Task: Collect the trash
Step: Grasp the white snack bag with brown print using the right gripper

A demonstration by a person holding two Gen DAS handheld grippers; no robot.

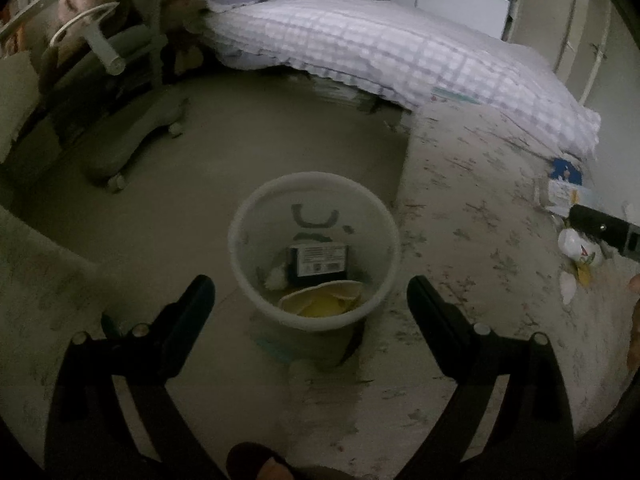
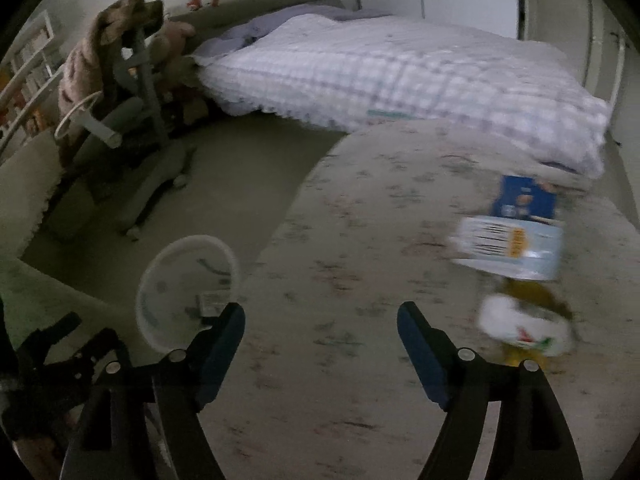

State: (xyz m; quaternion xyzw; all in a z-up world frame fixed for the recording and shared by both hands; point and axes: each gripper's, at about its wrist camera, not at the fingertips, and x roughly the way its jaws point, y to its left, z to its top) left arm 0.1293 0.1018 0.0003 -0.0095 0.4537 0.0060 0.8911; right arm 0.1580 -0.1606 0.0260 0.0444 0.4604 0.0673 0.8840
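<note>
The round white plastic trash bin (image 1: 314, 248) stands on the floor at the edge of the pale patterned carpet (image 1: 472, 240). Inside the bin lie a dark box with a white label (image 1: 318, 259), a crumpled white piece (image 1: 276, 278) just beside the box, and a cream and yellow wrapper (image 1: 320, 300) at the near side of the bin's bottom.

On the carpet, well apart from the bin on its right side, some trash lies in a small group: a blue carton (image 2: 525, 198) farthest from the bin, a white and light blue packet with yellow print (image 2: 510, 250) just beside it, and a crumpled white wrapper with red and green marks (image 2: 524, 326) on top of something yellow. This group is blurred in the right wrist view.

The left tool (image 1: 312, 300) hangs above the bin with its two black fingers spread wide, and it holds nothing. The right tool (image 2: 320, 328) is over the carpet between the bin and the trash group, its blue-padded fingers also spread wide, with nothing between them.

Behind the bin, a bed with a white and lilac checked quilt (image 1: 380, 44) stands beyond the carpet, and a grey wheeled chair (image 1: 128, 120) stands on the floor to the bin's left.
</note>
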